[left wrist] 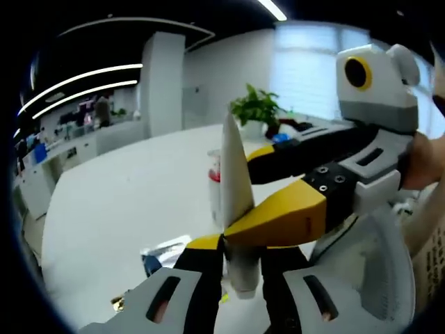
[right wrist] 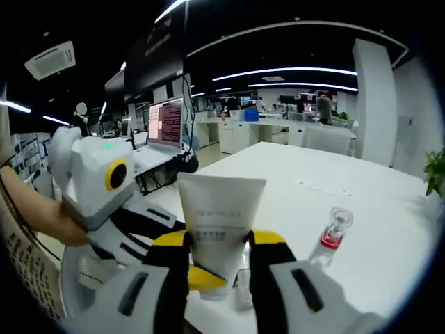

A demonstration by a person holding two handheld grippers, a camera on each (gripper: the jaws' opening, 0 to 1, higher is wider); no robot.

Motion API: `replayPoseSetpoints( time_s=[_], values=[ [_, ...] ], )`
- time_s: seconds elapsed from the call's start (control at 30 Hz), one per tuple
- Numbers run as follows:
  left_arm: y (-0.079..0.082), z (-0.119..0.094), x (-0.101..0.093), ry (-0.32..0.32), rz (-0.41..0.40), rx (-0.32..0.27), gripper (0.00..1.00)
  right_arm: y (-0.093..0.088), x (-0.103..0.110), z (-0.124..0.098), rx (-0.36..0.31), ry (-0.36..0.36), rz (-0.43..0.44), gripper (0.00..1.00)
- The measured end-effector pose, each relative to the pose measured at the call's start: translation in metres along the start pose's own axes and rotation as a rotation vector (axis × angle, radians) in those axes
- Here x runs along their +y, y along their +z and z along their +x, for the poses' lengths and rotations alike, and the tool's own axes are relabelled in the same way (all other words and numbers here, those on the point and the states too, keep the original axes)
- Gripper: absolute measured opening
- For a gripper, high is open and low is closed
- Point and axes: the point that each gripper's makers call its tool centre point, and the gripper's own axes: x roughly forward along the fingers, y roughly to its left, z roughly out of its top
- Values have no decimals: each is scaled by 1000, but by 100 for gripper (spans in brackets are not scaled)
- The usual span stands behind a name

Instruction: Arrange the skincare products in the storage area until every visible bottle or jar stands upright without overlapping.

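Observation:
A white squeeze tube [right wrist: 221,209] with grey print is held up off the table, flat crimped end on top. My right gripper [right wrist: 219,240] is shut on its middle, a yellow-tipped jaw at each side. In the left gripper view the tube [left wrist: 235,174] shows edge-on. My left gripper [left wrist: 243,257] is shut on its lower cap end. The right gripper [left wrist: 278,209] reaches in from the right, a hand [left wrist: 425,161] behind it. A small clear vial with red liquid [right wrist: 332,236] stands upright on the white table [right wrist: 389,209].
A foil packet [left wrist: 164,250] lies flat on the table [left wrist: 118,209] near my left jaws. A potted plant [left wrist: 256,108] stands at the far edge. A laptop [right wrist: 165,122] is open on a side desk. A white mesh chair [left wrist: 379,271] is close by.

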Motion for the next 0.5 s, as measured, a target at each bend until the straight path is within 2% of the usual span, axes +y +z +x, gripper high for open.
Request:
replayPoseSetpoints(
  time_s=[0.2,0.5],
  values=[
    [4,9,-2,-48,11,8,15,0,-10,-3,-17,-25,21,33],
    [9,23,4,-131,39,19,14,4,-21,-3,-38,-36,-9,33]
  ],
)
